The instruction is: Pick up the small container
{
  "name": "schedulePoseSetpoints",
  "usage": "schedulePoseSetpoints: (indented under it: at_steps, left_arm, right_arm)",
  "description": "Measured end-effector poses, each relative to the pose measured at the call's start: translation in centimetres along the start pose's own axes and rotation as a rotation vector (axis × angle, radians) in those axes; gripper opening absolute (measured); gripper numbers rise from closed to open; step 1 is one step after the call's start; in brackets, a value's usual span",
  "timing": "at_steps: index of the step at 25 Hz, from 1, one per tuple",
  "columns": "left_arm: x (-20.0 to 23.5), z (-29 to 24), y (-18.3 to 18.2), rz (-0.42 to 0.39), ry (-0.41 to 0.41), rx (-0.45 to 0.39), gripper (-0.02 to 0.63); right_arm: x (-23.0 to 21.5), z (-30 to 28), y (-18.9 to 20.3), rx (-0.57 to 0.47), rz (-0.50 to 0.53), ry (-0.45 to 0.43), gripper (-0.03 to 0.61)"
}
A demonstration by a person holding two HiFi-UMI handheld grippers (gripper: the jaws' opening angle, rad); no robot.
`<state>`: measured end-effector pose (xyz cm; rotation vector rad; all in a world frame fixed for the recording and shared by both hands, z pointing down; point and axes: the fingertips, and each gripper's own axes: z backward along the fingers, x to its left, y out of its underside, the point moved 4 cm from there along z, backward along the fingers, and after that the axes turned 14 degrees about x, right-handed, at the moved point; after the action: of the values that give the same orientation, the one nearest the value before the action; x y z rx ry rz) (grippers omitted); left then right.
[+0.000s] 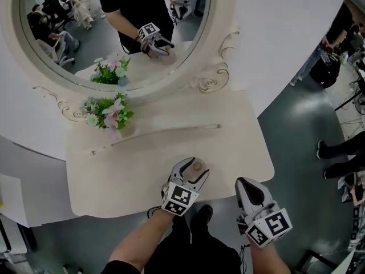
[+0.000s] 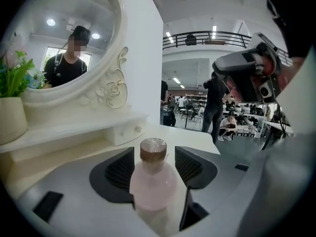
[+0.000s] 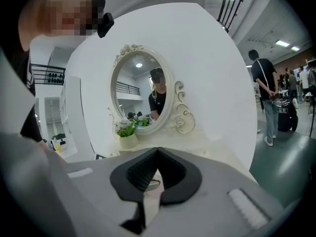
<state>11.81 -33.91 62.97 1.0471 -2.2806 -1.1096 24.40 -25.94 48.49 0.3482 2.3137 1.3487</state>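
While the jaws of the left gripper (image 1: 194, 167) were spread wide, the small container (image 2: 153, 181) was seen upright between them on the surface (image 1: 142, 170).

Mirror (image 1: 114, 33) behind table (image 1: 234, 153), flowers (image 1: 108, 113) back left, small container (image 1: 197, 166) near front edge

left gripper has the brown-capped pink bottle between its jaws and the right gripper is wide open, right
No: the right gripper is shut, jaw tips together, as the right gripper view shows. The left gripper does have the pink bottle between its jaws.
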Motion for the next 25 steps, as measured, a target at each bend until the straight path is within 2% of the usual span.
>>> schedulePoseSetpoints:
  at_steps: [2,3,6,9,13,19,25]
  left_arm:
    - [0.0,-0.4,0.0,-0.021,-0.015,0.011,0.245]
    - [0.0,-0.6,0.1,-0.027,-0.019,0.013,0.212]
    - [0.0,-0.8,0.1,-0.038,-0.027,0.005,0.210]
    - [0.0,-0.7,0.0,-0.026,-0.023,-0.012,0.199]
    - [0.1,-0.5,-0.2,0.006,-0.017,-0.012,0.150]
    - [0.2,0.1,-0.8,0.046,-0.020,-0.017,0.141]
    - [0.2,2.2,-3.0,0.062,-0.035,-0.055,0.141]
  right_arm:
    - [-0.3,0.0,0.2,0.007,-0.005,0.004,0.009]
    - [-0.4,0.0,0.3,0.011,-0.006,0.006,0.009]
    - [-0.8,0.1,0.4,0.014,-0.008,0.011,0.009]
    - [-1.0,0.3,0.3,0.015,-0.006,0.014,0.009]
    - [-1.0,0.6,0.2,0.019,0.000,0.014,0.009]
    - [-1.1,1.3,-0.3,0.030,0.008,0.016,0.009]
    - [-1.0,1.4,-1.1,0.016,0.008,0.005,0.009]
